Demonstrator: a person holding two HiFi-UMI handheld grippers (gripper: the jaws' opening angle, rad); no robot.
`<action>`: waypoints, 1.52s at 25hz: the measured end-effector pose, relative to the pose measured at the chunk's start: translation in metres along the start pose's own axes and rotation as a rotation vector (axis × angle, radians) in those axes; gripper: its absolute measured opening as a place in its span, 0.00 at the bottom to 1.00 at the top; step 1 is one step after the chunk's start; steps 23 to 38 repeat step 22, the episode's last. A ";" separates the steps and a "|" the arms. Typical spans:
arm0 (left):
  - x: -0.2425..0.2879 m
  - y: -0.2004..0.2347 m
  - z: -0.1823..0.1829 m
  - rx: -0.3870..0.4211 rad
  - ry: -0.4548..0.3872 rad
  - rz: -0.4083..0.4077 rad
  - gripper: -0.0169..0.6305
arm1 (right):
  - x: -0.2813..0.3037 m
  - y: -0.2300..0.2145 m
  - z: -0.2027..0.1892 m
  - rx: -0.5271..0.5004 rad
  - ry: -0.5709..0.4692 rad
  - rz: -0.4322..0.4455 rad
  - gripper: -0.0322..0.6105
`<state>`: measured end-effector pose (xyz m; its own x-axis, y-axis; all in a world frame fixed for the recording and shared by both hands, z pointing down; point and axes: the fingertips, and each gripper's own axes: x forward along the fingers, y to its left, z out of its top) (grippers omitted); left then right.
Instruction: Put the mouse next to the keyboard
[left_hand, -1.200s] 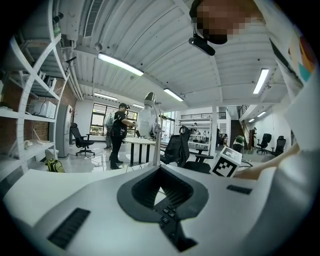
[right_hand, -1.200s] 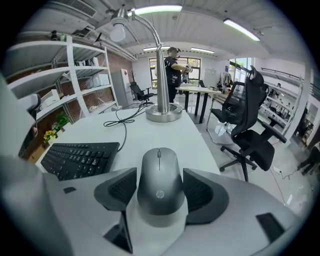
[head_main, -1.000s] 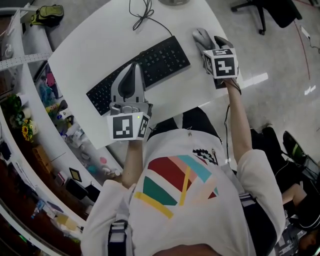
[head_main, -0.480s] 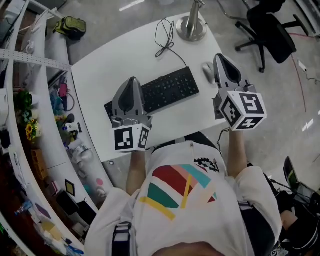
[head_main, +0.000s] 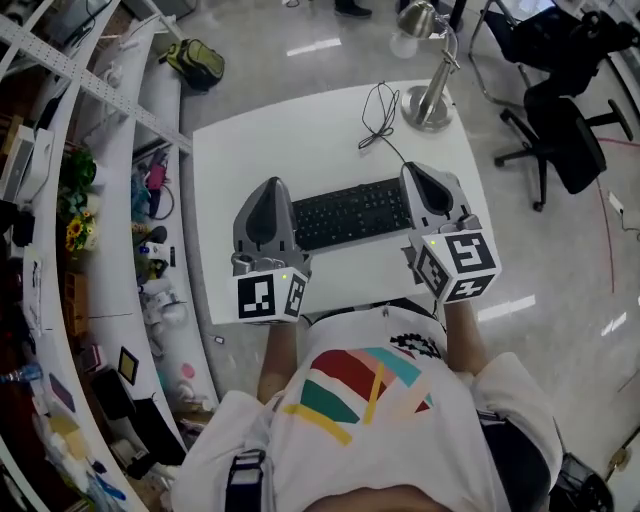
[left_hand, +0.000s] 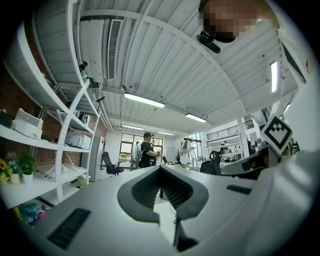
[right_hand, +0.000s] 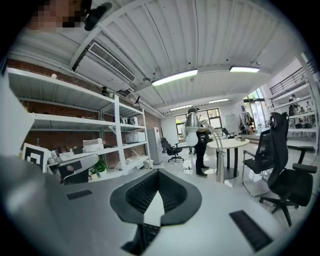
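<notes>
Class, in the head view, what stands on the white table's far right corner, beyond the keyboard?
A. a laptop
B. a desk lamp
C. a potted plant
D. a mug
B: a silver desk lamp rests its round base on the table there, past the keyboard.

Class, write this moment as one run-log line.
left gripper shut, empty | right gripper shut, empty | keyboard on table | mouse out of sight
</notes>
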<state>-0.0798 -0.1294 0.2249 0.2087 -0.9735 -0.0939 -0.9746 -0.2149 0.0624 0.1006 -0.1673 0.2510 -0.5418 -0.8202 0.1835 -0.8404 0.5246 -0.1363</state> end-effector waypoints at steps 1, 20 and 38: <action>-0.003 0.002 0.004 0.002 -0.006 0.003 0.09 | 0.001 0.008 -0.002 0.002 0.009 0.017 0.07; 0.000 -0.002 -0.006 0.003 0.013 0.001 0.09 | 0.004 0.025 -0.004 -0.072 0.002 0.056 0.07; 0.000 -0.005 -0.005 -0.001 0.008 -0.008 0.09 | 0.003 0.023 -0.005 -0.073 -0.001 0.052 0.07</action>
